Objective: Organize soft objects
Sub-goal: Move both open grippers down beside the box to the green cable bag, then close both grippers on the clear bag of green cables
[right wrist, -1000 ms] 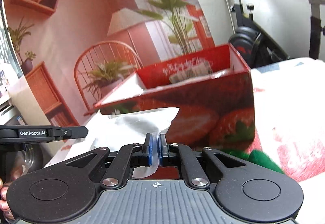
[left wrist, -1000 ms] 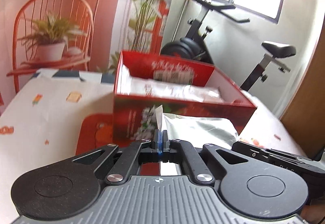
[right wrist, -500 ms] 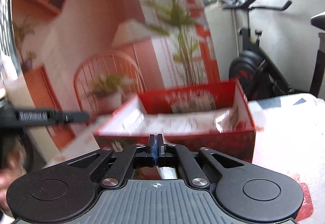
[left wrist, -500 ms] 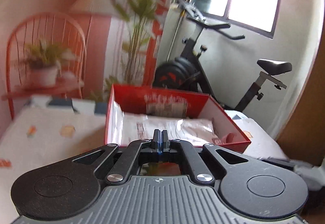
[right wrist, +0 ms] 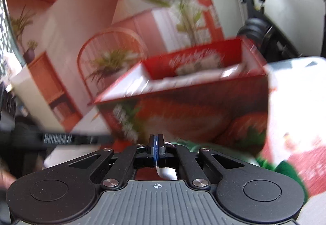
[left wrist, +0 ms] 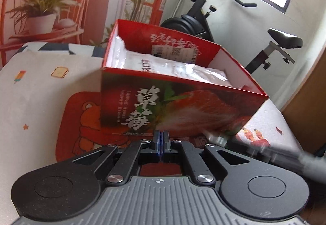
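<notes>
Your left tool (left wrist: 161,139) and right tool (right wrist: 155,144) were together, empty; bags (left wrist: 183,70) lay boxed at twelve o'clock; next fetch another.

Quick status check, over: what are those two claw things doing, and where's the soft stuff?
Left gripper shut, empty. Right gripper shut, empty. White bags lying in the red box. Nothing in the way.

Glossy cardboard box (left wrist: 179,102), crinkly plastic bags (left wrist: 183,70)
</notes>
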Demonstrator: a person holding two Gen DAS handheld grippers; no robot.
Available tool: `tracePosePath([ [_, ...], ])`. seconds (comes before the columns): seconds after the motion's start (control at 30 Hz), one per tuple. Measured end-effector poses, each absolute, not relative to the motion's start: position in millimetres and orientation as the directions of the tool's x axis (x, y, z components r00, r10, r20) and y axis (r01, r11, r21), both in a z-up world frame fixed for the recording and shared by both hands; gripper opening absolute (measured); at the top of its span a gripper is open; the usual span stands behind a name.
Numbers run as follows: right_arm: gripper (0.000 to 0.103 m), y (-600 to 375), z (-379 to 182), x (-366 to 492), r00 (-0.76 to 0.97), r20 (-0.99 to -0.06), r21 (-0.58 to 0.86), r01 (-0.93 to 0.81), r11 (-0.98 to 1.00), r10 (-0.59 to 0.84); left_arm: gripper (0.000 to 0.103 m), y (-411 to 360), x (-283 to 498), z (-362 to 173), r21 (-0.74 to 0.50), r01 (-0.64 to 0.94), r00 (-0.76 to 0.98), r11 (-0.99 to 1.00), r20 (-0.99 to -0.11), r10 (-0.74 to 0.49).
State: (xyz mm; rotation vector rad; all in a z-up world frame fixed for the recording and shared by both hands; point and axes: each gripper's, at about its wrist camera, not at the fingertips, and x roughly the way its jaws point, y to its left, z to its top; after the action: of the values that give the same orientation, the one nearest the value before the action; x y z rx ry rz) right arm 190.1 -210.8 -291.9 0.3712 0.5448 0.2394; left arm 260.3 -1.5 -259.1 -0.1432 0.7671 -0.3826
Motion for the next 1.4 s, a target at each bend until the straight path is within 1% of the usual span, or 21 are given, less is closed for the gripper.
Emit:
tracePosePath([
  [0.07, 0.001, -199.9, -306.3, 192.2, 0.801, -0.488, 0.413, -0.138, 0.9, 0.347, 0.002, 3.6, 261.1, -261.9, -0.27, 0.271, 0.65, 0.924, -0.657, -0.383],
  [0.1, 0.004, -195.8, -312.1, 194.6, 0.784, -0.506, 0.418, -0.142, 0.897, 0.36, 0.002, 4.8, 261.1, -262.5, -0.27, 0.267, 0.647, 0.925, -0.661, -0.38],
  [0.13, 0.01, -193.0, -316.9, 196.5, 0.767, -0.521, 0.427, -0.147, 0.892, 0.376, 0.002, 5.1, 261.4, -263.1, -0.271, 0.265, 0.643, 0.926, -0.666, -0.378],
  [0.17, 0.013, -191.1, -319.8, 198.7, 0.754, -0.535, 0.433, -0.143, 0.89, 0.381, 0.002, 5.9, 261.6, -264.3, -0.274, 0.262, 0.639, 0.925, -0.669, -0.379],
  [0.2, 0.021, -191.9, -320.8, 199.9, 0.747, -0.541, 0.441, -0.139, 0.887, 0.386, 0.002, 6.5, 261.7, -265.7, -0.28, 0.261, 0.633, 0.924, -0.673, -0.383],
  [0.23, 0.024, -194.8, -319.8, 199.5, 0.748, -0.538, 0.452, -0.133, 0.882, 0.389, 0.002, 5.6, 262.6, -267.1, -0.284, 0.261, 0.627, 0.922, -0.677, -0.386],
  [0.37, 0.024, -217.7, -307.7, 188.6, 0.784, -0.508, 0.465, -0.099, 0.88, 0.356, 0.004, -6.1, 265.1, -273.9, -0.299, 0.279, 0.597, 0.913, -0.691, -0.408],
  [0.43, 0.027, -233.7, -306.9, 184.8, 0.789, -0.537, 0.448, -0.035, 0.893, 0.3, 0.007, -18.5, 265.2, -279.2, -0.306, 0.305, 0.568, 0.902, -0.702, -0.431],
  [0.5, 0.027, -247.9, -311.0, 179.1, 0.777, -0.58, 0.431, 0.037, 0.902, 0.245, 0.011, -30.5, 263.2, -285.5, -0.302, 0.336, 0.542, 0.892, -0.713, -0.445],
  [0.57, 0.029, -255.8, -314.8, 173.8, 0.767, -0.604, 0.428, 0.08, 0.9, 0.219, 0.014, -41.3, 261.4, -292.0, -0.301, 0.357, 0.52, 0.884, -0.723, -0.456],
  [0.63, 0.036, -259.5, -316.7, 169.8, 0.761, -0.621, 0.405, 0.107, 0.908, 0.188, 0.023, -49.5, 260.9, -298.1, -0.3, 0.368, 0.5, 0.88, -0.734, -0.459],
  [0.7, 0.039, -259.5, -317.3, 168.3, 0.751, -0.639, 0.371, 0.116, 0.922, 0.163, 0.027, -53.2, 259.3, -302.8, -0.302, 0.377, 0.486, 0.876, -0.74, -0.465],
  [0.83, 0.04, -256.9, -319.6, 166.1, 0.723, -0.676, 0.328, 0.124, 0.937, 0.141, 0.027, -61.2, 253.3, -309.7, -0.298, 0.41, 0.461, 0.862, -0.748, -0.478],
  [0.97, 0.041, -258.8, -327.9, 167.7, 0.697, -0.708, 0.312, 0.166, 0.935, 0.112, 0.027, -70.4, 247.5, -315.9, -0.254, 0.435, 0.454, 0.864, -0.767, -0.454],
  [1.03, 0.046, -262.6, -331.4, 167.5, 0.691, -0.715, 0.318, 0.185, 0.93, 0.107, 0.027, -70.6, 244.5, -318.5, -0.241, 0.441, 0.459, 0.865, -0.767, -0.448],
  [1.1, 0.048, -263.8, -336.7, 169.2, 0.68, -0.721, 0.343, 0.184, 0.921, 0.133, 0.027, -69.5, 243.5, -319.1, -0.241, 0.442, 0.46, 0.864, -0.766, -0.449],
  [1.2, 0.047, -253.8, -337.7, 172.2, 0.674, -0.719, 0.35, 0.142, 0.926, 0.169, 0.027, -66.2, 243.3, -318.7, -0.248, 0.439, 0.454, 0.863, -0.768, -0.451],
  [1.4, 0.048, -231.4, -336.4, 180.6, 0.662, -0.713, 0.361, 0.065, 0.93, 0.23, 0.027, -53.5, 235.9, -317.4, -0.194, 0.438, 0.474, 0.878, -0.78, -0.409],
])
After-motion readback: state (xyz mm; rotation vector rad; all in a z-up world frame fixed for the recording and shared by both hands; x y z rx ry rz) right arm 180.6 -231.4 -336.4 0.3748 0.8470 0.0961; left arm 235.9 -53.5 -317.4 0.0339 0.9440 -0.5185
